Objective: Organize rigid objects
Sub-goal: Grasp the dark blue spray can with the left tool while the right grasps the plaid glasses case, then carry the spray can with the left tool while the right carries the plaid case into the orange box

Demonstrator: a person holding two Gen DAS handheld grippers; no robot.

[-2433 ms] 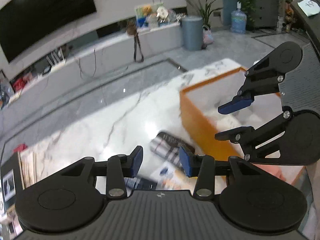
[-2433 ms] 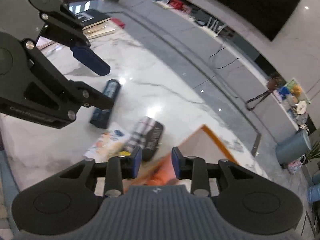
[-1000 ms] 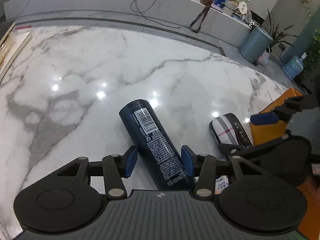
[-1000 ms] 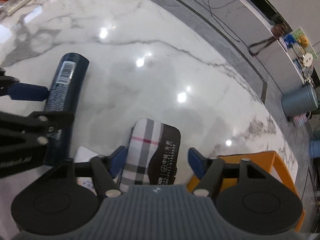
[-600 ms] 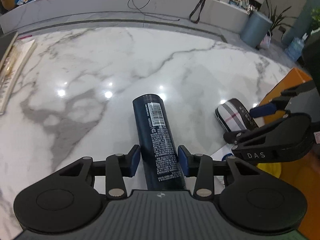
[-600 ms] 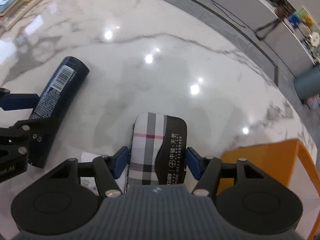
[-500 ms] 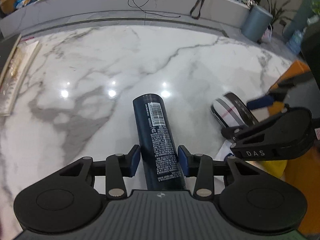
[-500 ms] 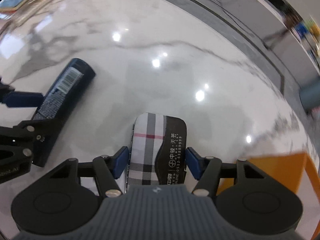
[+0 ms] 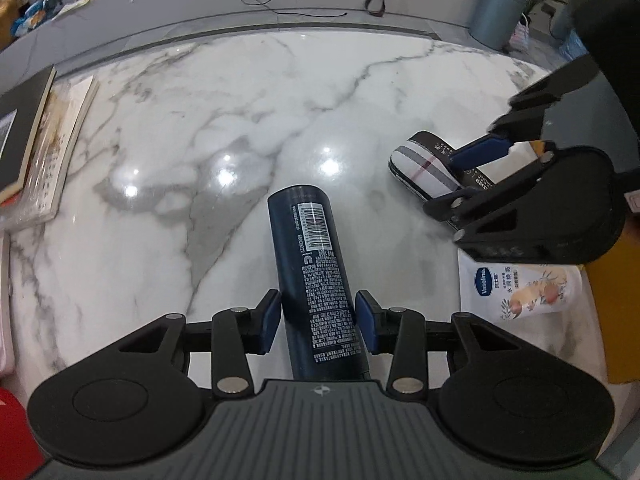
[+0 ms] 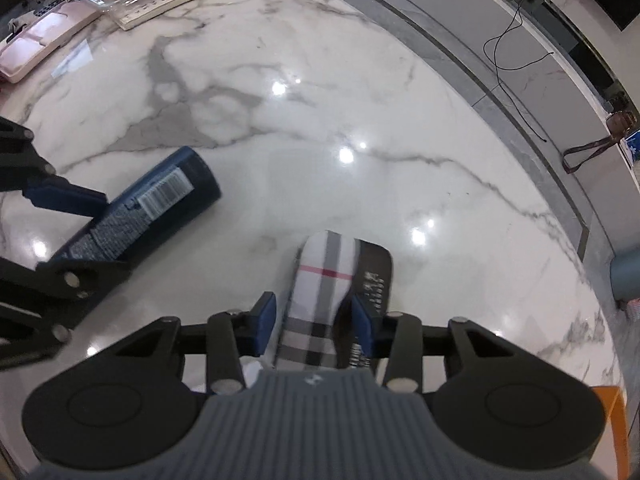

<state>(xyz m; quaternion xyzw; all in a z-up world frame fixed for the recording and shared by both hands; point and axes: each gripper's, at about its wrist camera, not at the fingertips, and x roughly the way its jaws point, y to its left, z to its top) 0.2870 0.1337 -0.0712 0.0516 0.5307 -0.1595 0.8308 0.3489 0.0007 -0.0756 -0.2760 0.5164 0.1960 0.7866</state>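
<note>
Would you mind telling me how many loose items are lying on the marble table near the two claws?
3: the dark blue can between the left claw's fingers, the plaid case between the right claw's fingers, and the Vaseline pouch beside the orange box. Others may be hidden.

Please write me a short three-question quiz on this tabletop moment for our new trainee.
1. True or false: the left gripper has its fingers on either side of the dark blue spray can.
2. Which object sits between the right gripper fingers? A) plaid case B) Vaseline tube C) book
3. Fill in: the Vaseline tube lies on the marble table beside the ____ box.

Key:
1. True; the blue pads flank the can near its lower end.
2. A, the plaid case.
3. Orange; the orange box shows at the right edge of the left wrist view.
</note>
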